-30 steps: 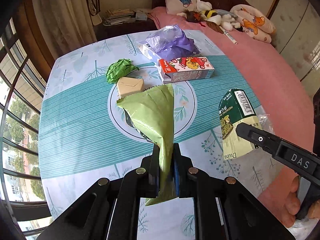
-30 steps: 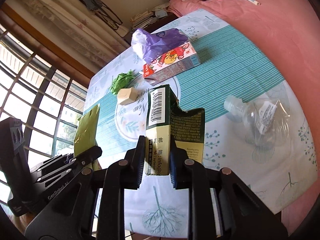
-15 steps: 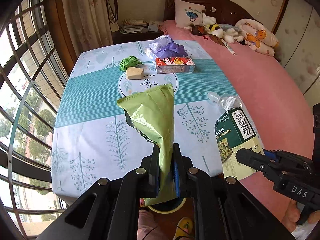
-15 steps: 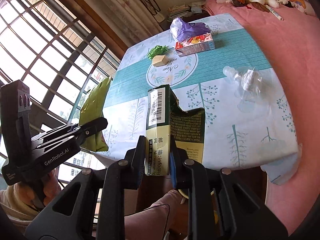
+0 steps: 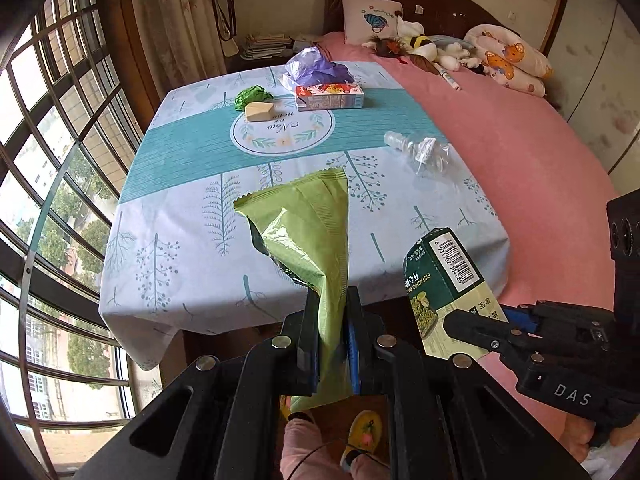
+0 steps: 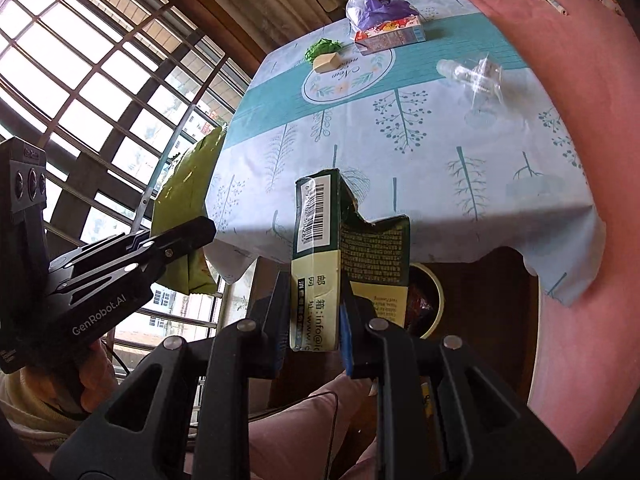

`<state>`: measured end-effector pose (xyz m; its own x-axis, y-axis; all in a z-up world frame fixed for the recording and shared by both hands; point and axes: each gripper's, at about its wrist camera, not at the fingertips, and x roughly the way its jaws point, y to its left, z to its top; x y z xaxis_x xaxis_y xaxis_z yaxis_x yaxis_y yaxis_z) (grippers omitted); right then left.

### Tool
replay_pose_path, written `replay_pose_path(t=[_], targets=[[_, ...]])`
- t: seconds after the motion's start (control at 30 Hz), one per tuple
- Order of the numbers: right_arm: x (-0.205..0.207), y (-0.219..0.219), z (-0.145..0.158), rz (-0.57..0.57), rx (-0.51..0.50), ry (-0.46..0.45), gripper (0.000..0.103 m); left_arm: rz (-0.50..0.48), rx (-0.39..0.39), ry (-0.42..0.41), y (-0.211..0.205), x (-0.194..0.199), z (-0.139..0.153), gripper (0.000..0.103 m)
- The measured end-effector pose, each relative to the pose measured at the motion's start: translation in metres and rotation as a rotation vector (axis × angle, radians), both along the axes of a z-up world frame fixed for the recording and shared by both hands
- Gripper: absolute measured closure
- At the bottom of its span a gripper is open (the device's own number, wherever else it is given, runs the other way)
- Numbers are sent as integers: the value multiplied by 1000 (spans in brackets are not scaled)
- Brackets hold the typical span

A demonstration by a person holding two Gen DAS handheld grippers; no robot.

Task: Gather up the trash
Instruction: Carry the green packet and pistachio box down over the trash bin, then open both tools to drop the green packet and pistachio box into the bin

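The left gripper (image 5: 333,344) is clamped on the lower end of a green snack bag (image 5: 304,240), which stands up from the jaws with its torn mouth open, held in the air off the near edge of the table (image 5: 168,256). The right gripper (image 6: 314,320) is clamped on a torn dark green and cream pistachio carton (image 6: 344,264), barcode side facing the camera, also held off the table's near edge. Each camera catches the other tool: the left view shows the right gripper low on the right with the carton in its fingers; the right view shows the left gripper at the left edge, a hand (image 6: 94,376) around its handle, the green bag rising in front of the window bars. Only the right view looks under the table's overhanging cloth, where a round yellow-rimmed bin (image 6: 430,300) sits on the floor, partly hidden behind the carton. Only the left view shows a slippered foot (image 5: 362,432) below the jaws. Still on the table in both views are a crushed clear plastic bottle (image 5: 420,150), a red drink carton (image 5: 330,96), a purple plastic bag (image 5: 316,66), a small tan box (image 5: 260,112) and a crumpled green wrapper (image 5: 252,96). A pink-covered bed (image 5: 520,152) lies beside the table.
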<state>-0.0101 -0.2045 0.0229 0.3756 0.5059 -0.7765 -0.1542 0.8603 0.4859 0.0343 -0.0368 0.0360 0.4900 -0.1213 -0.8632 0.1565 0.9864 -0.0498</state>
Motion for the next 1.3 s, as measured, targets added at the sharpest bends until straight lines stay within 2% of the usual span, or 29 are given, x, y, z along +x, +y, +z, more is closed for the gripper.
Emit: replay_pose_path(t=[0.27,0.6,0.87,1.07,1.2,1.3], targets=[[-9,7,-56,-10,-9,123,85,3,21,128,1,-4,-59,92],[-1,20,-165,-48,-59,278,85,-13,15,299,9,-3,-178,92],[9,25,-265,-107,-88,368,85,-10,-13,376,17,9,-272,92],[18,26,-319,-147,-88,405,85,-19,-19,417,19,24,-329,92],[30,29,-344,-170,-93,420,85,-39,-6,416,15,33,-355,83],[35,31,-361,-178,-99,430,85,-49,6,398,11,42,-368,66]])
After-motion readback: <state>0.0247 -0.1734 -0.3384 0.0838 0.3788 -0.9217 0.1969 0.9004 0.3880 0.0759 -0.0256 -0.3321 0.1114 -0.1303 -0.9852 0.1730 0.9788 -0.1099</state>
